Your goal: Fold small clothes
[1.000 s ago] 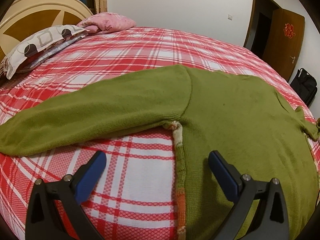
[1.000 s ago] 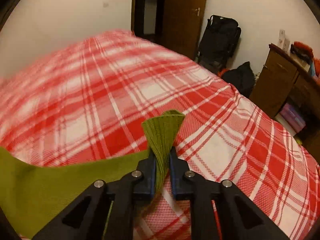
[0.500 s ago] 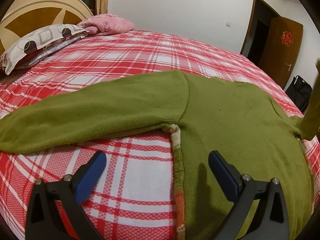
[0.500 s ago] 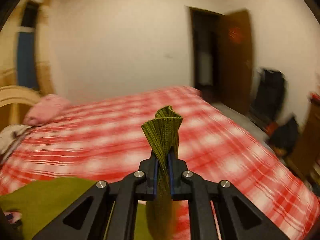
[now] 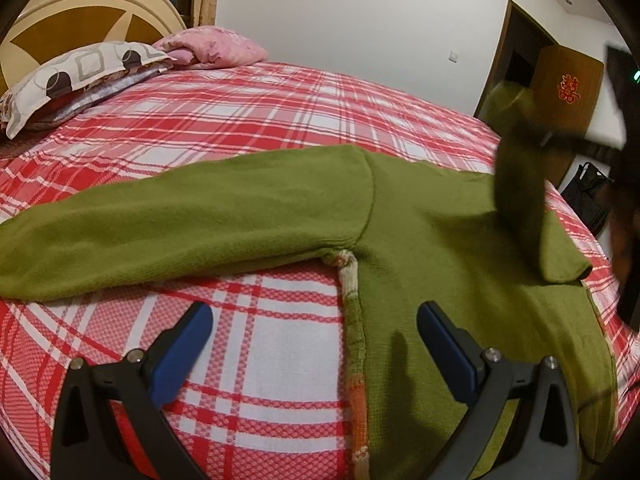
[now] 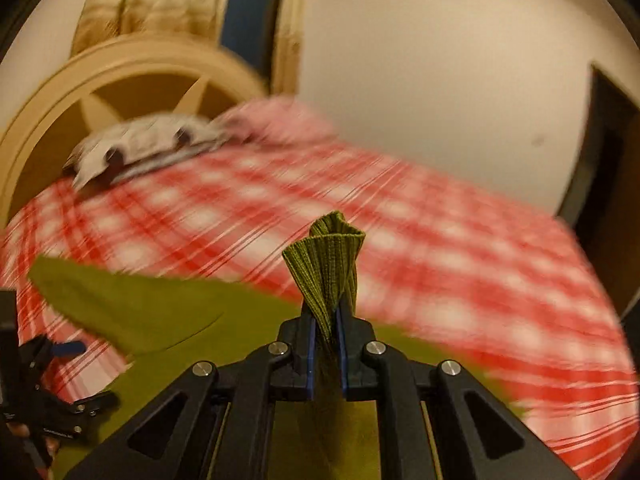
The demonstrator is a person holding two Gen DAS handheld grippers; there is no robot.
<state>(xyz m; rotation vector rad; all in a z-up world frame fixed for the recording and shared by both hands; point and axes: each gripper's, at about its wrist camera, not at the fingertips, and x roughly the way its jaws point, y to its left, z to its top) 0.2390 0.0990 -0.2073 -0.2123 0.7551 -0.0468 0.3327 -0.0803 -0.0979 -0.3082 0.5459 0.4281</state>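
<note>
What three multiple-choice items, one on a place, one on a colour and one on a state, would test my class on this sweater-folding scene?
1. Where does the pillow lie?
A. at the headboard
B. on the floor
C. on the sweater

2. What colour is the sweater?
A. blue
B. green
C. white

3. How is the right gripper?
A. open and bare
B. out of view
C. shut on the cuff

Answers:
1 A, the pillow rests against the headboard.
2 B, the knit is olive green.
3 C, the ribbed cuff is pinched between its pads, while the left gripper gapes open.
</note>
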